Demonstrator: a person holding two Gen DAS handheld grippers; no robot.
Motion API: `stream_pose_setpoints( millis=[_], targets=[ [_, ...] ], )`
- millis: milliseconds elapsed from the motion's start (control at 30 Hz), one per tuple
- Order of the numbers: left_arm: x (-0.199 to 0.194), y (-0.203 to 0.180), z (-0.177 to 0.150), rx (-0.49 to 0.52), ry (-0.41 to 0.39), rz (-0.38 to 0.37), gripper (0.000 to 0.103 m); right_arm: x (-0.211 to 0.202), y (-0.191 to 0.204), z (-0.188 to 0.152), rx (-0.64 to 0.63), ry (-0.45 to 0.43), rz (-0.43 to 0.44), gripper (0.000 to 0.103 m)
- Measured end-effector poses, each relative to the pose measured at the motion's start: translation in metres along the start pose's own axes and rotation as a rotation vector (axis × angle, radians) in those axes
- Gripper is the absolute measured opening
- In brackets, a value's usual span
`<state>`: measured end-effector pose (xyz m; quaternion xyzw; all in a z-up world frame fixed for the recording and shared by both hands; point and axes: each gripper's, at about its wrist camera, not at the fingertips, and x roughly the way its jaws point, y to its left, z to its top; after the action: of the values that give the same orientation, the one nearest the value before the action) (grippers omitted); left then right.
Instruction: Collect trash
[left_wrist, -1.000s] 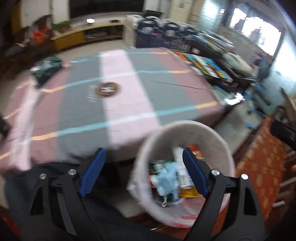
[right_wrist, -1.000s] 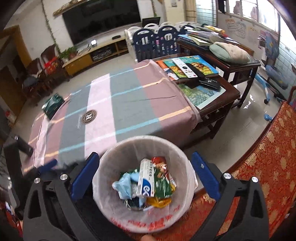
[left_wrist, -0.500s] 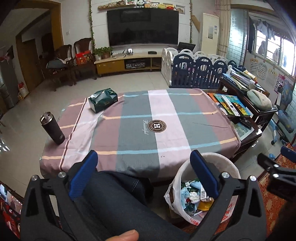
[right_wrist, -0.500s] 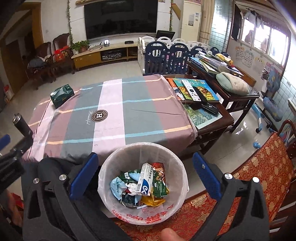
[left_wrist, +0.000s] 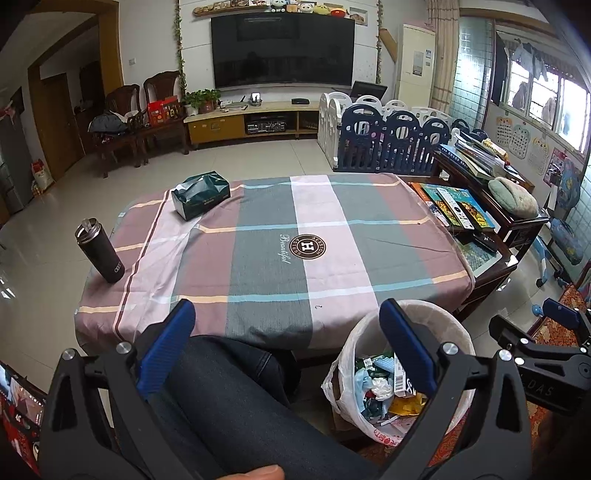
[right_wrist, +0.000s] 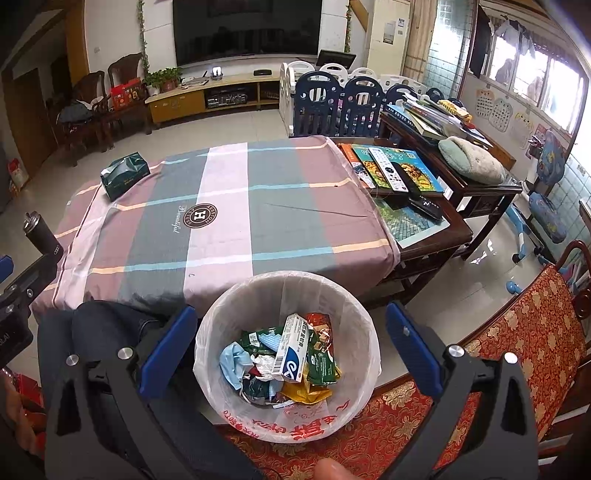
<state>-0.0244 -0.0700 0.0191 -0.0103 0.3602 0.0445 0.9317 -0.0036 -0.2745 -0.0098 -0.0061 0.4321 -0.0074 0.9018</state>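
So both grippers are empty with their fingers spread wide apart, nothing clamped in either one. The right gripper (right_wrist: 286, 350) hangs right over the trash bin (right_wrist: 236, 306), which sits on the floor between the table's near edge and the red patterned seat. It's lined with a white bag and already has wrappers, a toothpaste box (right_wrist: 291, 347) and a blue face mask (right_wrist: 232, 360) piled inside. The left gripper (left_wrist: 286, 347) is off to the left, over the person's leg, with the bin down to its right.

The table (left_wrist: 332, 229) looks done to me: I only see a green tissue pack (left_wrist: 201, 194) at the far left corner and a dark bottle (left_wrist: 99, 251) at the left edge, and neither reads as trash. If one of them does need to go, it lies ahead and to the left, so the left gripper is the nearer one, and the bin stays on the right side for the drop. My guess is the collecting is pretty much finished.
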Motion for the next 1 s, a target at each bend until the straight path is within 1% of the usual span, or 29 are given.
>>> stream_pose_setpoints(
  millis=[133, 333, 1000],
  targets=[
    [0.004, 0.001, -0.001, -0.005, 0.018, -0.01, 0.099, 0.003, 0.0, -0.001, 0.004, 0.017, 0.005, 0.099],
    [0.004, 0.0, -0.002, -0.007, 0.015, -0.014, 0.099, 0.003, 0.001, 0.0, 0.003, 0.016, -0.001, 0.099],
    [0.009, 0.0, -0.004, -0.015, 0.042, -0.031, 0.099, 0.014, 0.001, -0.003, 0.011, 0.039, 0.003, 0.099]
  ],
)
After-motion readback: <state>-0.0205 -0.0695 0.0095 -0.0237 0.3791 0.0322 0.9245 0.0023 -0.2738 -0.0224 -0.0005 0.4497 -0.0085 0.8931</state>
